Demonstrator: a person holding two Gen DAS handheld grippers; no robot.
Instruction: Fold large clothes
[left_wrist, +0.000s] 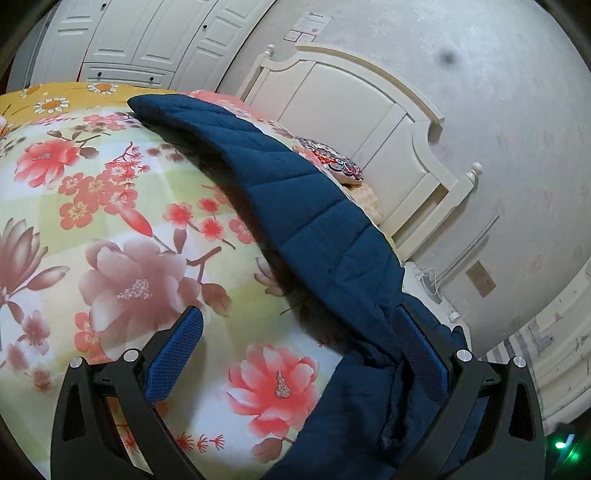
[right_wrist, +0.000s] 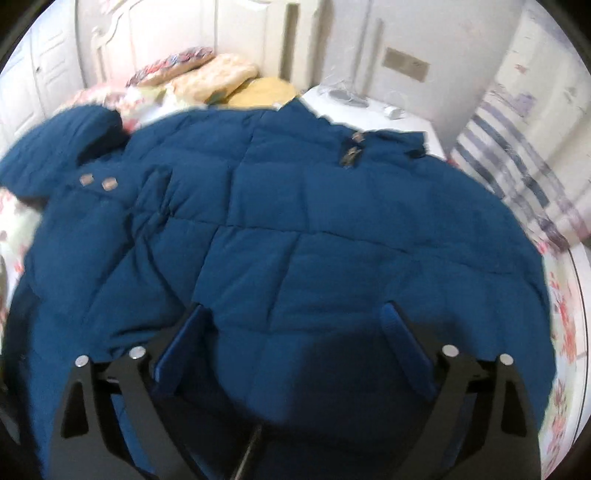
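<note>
Honestly, with both the left gripper (left_wrist: 299, 332) and right gripper (right_wrist: 295, 321) spread wide and nothing pinched, the puffy blue coat (right_wrist: 295, 229), spread right beneath and ahead of them, could've easily been bunched up or dragged.

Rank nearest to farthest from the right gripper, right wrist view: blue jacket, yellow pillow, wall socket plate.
1. Blue jacket: spread on the bed right under and ahead of the right gripper, whose jaws stand wide open with nothing clamped.
2. Yellow pillow: beyond the jacket's far edge, at the head of the bed.
3. Wall socket plate: on the wall behind, upper right.
</note>
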